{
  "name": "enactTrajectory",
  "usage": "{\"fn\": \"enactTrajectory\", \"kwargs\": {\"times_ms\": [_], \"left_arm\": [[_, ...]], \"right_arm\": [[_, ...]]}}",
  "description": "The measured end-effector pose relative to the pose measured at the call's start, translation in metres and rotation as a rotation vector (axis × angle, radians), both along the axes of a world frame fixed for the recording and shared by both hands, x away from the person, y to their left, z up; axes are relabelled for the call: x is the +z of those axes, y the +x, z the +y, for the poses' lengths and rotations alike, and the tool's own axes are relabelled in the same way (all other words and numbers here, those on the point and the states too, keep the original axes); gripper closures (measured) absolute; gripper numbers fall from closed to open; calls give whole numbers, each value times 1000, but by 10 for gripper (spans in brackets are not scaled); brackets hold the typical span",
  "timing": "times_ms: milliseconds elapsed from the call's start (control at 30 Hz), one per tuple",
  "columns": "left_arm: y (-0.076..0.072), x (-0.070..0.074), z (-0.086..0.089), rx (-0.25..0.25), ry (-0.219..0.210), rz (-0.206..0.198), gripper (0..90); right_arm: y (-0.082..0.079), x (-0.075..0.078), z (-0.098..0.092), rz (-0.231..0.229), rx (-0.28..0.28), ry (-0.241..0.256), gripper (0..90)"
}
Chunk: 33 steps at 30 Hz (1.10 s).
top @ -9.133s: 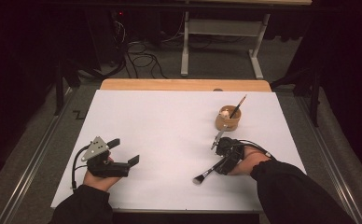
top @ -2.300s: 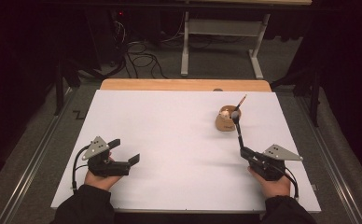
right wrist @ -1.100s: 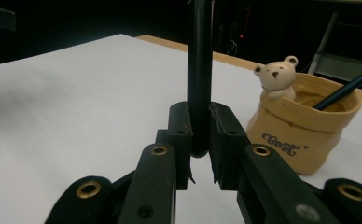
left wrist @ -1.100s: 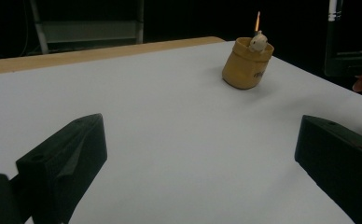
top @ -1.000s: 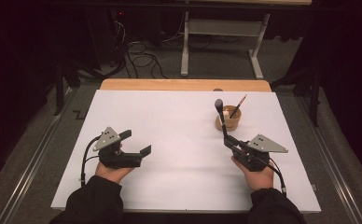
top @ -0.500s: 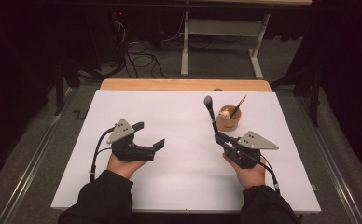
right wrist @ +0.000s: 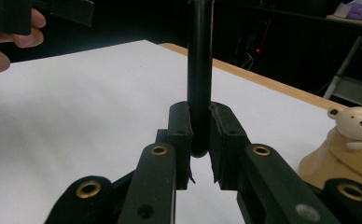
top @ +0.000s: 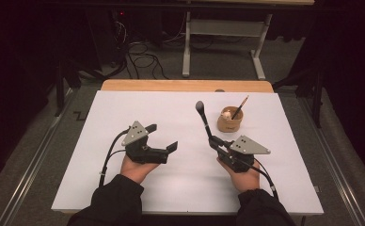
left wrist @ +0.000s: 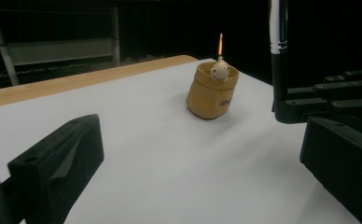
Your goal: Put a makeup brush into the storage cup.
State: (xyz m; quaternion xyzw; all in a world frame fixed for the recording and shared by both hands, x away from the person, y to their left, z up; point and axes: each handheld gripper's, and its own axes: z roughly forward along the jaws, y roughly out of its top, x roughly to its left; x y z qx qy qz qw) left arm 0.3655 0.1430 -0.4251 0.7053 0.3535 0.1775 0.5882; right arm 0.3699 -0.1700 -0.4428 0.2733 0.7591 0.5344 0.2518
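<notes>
My right gripper (top: 214, 141) is shut on the lower end of a black brush (top: 204, 120), which stands nearly upright with its dark head on top. In the right gripper view the brush handle (right wrist: 200, 60) is clamped between the pads (right wrist: 179, 135) above the white table. My left gripper (top: 162, 136) is open and empty, held left of the brush, its jaws spread wide towards it. In the left gripper view the brush (left wrist: 278, 42) rises at the right, held by the right gripper's fingers (left wrist: 328, 98).
A tan cup (top: 230, 123) with a small white bear and a thin wooden stick stands behind and to the right of the right gripper, also seen as the cup (left wrist: 212, 93) and cup (right wrist: 342, 158). The white table sheet (top: 124, 108) ends in a wooden strip (top: 185, 85) at the back.
Both hands have moved inward towards the table's middle. The right gripper has carried the brush left and stood it more upright. The left gripper has risen and moved right, still open.
</notes>
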Motion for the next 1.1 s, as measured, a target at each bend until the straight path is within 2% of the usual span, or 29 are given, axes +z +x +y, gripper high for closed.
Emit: {"fn": "enactTrajectory", "kwargs": {"times_ms": [67,167,433,600,1100], "left_arm": [[-1,-2,0,-5,-18,4,3],[-2,-3,-1,-21,-15,11,4],[-9,-1,-4,-46,-41,10,20],[-8,-1,-3,-56,-49,20,42],[-11,2,-2,-94,-107,33,171]], "right_arm": [[-1,-2,2,1,8,2,814],[-3,-5,4,6,16,6,814],[-11,-7,12,7,48,19,814],[-14,-10,17,5,61,9,814],[-21,-16,35,16,121,-1,814]]}}
